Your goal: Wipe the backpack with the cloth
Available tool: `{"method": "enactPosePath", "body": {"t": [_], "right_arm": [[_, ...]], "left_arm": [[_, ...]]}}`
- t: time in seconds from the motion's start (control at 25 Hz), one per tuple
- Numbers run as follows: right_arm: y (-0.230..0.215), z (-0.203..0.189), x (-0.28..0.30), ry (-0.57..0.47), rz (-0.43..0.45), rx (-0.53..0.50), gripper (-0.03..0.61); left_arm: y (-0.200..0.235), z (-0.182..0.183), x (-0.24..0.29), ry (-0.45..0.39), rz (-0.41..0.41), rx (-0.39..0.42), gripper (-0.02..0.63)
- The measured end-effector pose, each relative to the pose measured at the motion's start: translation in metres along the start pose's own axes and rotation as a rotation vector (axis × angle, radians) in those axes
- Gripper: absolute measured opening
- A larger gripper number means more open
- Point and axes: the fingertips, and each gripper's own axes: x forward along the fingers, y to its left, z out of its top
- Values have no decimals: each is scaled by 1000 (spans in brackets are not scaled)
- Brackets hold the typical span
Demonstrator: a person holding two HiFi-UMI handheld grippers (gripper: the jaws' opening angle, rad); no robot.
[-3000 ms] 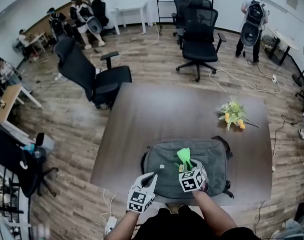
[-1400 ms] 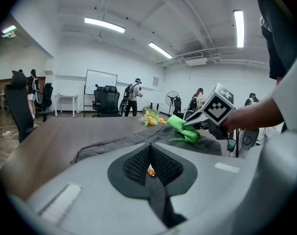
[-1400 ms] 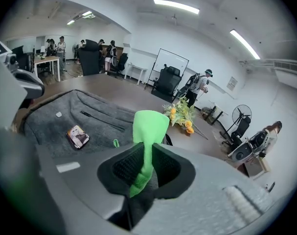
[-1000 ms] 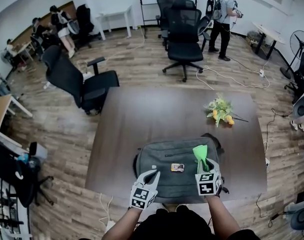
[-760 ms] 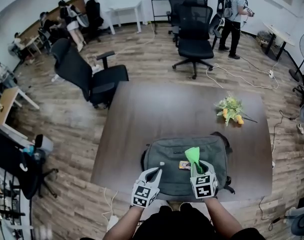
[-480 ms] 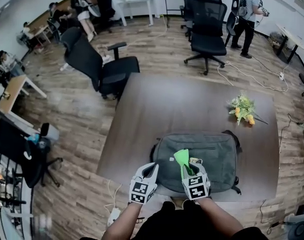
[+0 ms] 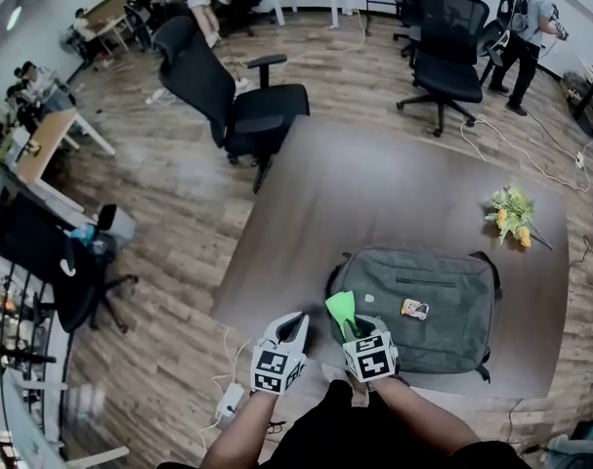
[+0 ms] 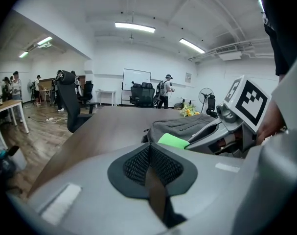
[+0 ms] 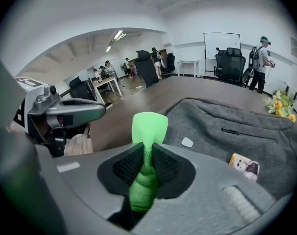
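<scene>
The cloth's [image 9: 149, 124] lower end is buried between the right gripper's [image 9: 147, 155] closed jaws. In the head view that gripper covers the backpack's [image 7: 443, 311] near left corner, and the person's body [image 7: 355, 438] hides part of the worktop's [image 7: 374, 193] near edge. The print on the card [image 7: 414, 309] lying on the backpack is too small to read.
</scene>
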Motion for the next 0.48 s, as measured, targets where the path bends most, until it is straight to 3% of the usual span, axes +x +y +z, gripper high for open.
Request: {"method": "enactPosePath", "body": {"t": [0.48], "right_arm": [[-21, -19, -12, 66, -124, -44, 57]], "left_arm": [[-15, -3, 10, 18, -99, 18, 18]]}}
